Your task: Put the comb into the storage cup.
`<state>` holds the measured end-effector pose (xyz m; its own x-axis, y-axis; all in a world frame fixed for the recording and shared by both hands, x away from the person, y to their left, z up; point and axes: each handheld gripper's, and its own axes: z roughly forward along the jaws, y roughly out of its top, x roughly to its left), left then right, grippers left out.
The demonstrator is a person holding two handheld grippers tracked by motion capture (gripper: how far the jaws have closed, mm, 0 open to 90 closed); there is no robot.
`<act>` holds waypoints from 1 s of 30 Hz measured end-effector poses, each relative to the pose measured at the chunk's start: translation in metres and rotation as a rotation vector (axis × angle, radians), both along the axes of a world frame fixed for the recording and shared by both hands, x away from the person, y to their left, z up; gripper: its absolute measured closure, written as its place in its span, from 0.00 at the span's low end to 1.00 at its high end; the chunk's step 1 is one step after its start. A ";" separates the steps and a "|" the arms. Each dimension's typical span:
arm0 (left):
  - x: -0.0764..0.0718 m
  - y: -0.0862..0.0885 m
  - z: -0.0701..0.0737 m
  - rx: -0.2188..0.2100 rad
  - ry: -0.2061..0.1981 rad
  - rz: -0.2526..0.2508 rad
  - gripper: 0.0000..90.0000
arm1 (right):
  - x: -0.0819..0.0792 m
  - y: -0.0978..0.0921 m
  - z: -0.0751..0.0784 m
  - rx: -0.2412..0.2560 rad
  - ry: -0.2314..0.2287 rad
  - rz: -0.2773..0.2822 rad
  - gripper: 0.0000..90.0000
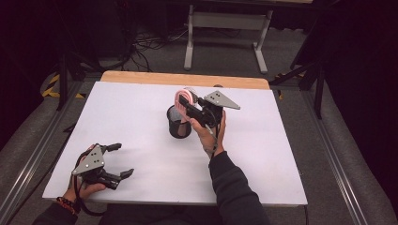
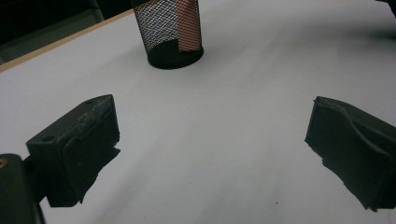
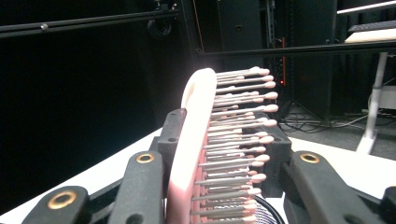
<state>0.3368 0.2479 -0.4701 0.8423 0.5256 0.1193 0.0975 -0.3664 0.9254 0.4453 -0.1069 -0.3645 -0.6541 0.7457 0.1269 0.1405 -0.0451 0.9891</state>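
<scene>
- The right gripper [image 1: 187,107] is held up over the middle of the white table [image 1: 141,112], its jaws pinching the head of a pink hairbrush [image 1: 182,97] from both sides.
- In the right gripper view the hairbrush [image 3: 196,140] stands nearly upright between the jaws, pale back to one side, pink-tipped bristles to the other.
- Directly below that gripper stands a black mesh cup [image 1: 179,124]; the brush's lower end is inside it, and its rim shows under the bristles in the right gripper view.
- The left gripper [image 1: 117,160] sits low at the near left corner of the table, well apart from the cup, with its jaws spread wide and nothing between them.
- In the left gripper view the mesh cup [image 2: 170,32] stands ahead of the open jaws, farther up the table, and a pink strip of the brush [image 2: 188,23] shows through the mesh.
- The tabletop around both grippers is a plain white sheet, matte, with soft shadows; beyond the right gripper a wooden strip [image 1: 183,78] runs along the far edge.
- Past that edge lies grey carpet with black cables [image 1: 150,44] and the white legs of another table [image 1: 225,28].
- The room behind is dark: black frames and bars fill the background of the right gripper view.
- Metal rails [image 1: 338,168] flank the table on both sides, with yellow-black tape [image 1: 51,86] at the far left.
</scene>
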 end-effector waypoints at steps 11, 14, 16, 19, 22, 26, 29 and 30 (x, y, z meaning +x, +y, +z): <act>0.000 0.000 0.000 0.002 0.001 0.000 0.04 | 0.004 -0.004 -0.005 -0.016 0.023 -0.029 0.67; 0.000 0.000 0.000 0.004 0.005 0.002 0.04 | 0.004 -0.004 -0.007 -0.013 0.038 -0.033 0.64; 0.000 0.000 0.000 0.002 0.002 0.003 0.04 | 0.004 -0.004 -0.009 -0.017 0.042 -0.032 0.64; 0.000 0.000 0.000 0.002 0.002 0.003 0.04 | 0.004 -0.003 -0.011 -0.024 0.048 -0.034 0.62; 0.000 0.000 0.000 0.004 0.003 0.003 0.04 | 0.003 -0.003 -0.012 -0.028 0.048 -0.037 0.62; 0.000 0.000 0.000 0.005 0.003 0.004 0.04 | 0.003 -0.003 -0.013 -0.041 0.048 -0.044 0.59; 0.000 0.001 0.000 0.006 0.003 0.006 0.04 | 0.003 -0.003 -0.014 -0.041 0.052 -0.045 0.57; 0.000 0.001 0.000 0.007 0.002 0.006 0.04 | 0.003 -0.003 -0.014 -0.040 0.053 -0.045 0.56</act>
